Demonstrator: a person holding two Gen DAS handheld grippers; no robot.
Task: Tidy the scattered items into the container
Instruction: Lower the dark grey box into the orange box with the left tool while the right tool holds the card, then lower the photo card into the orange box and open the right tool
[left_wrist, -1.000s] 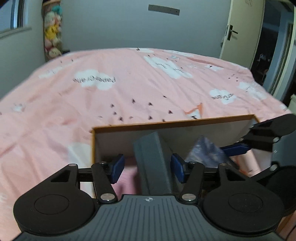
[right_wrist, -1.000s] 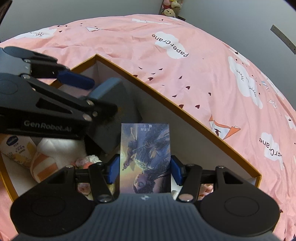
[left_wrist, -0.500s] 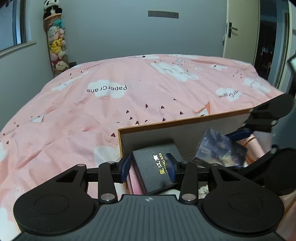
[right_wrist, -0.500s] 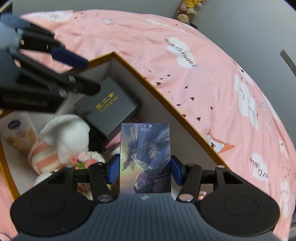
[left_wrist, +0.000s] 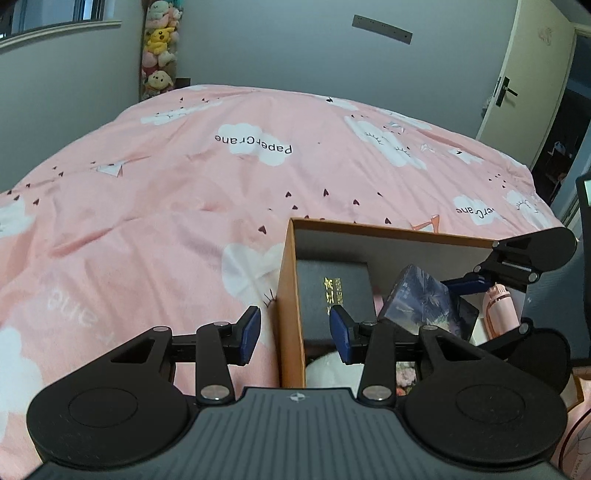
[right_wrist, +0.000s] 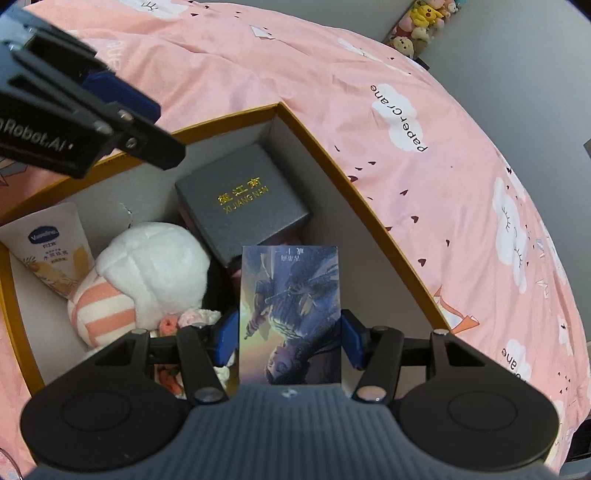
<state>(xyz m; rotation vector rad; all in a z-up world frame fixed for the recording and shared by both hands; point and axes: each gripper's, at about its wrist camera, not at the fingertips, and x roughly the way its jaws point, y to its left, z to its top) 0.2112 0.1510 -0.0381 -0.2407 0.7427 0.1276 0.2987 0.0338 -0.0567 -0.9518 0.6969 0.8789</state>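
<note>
My right gripper (right_wrist: 288, 334) clamps one illustrated card (right_wrist: 290, 314) at lower centre, over the orange-rimmed box (right_wrist: 369, 206). My left gripper (left_wrist: 294, 334) is half open and empty, straddling the box's left wall. Inside the box: one dark gift box (right_wrist: 242, 201), one white plush toy (right_wrist: 147, 277), one lotion tube (right_wrist: 51, 243).

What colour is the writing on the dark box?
Gold, on the dark box; clearest in the right wrist view.
</note>
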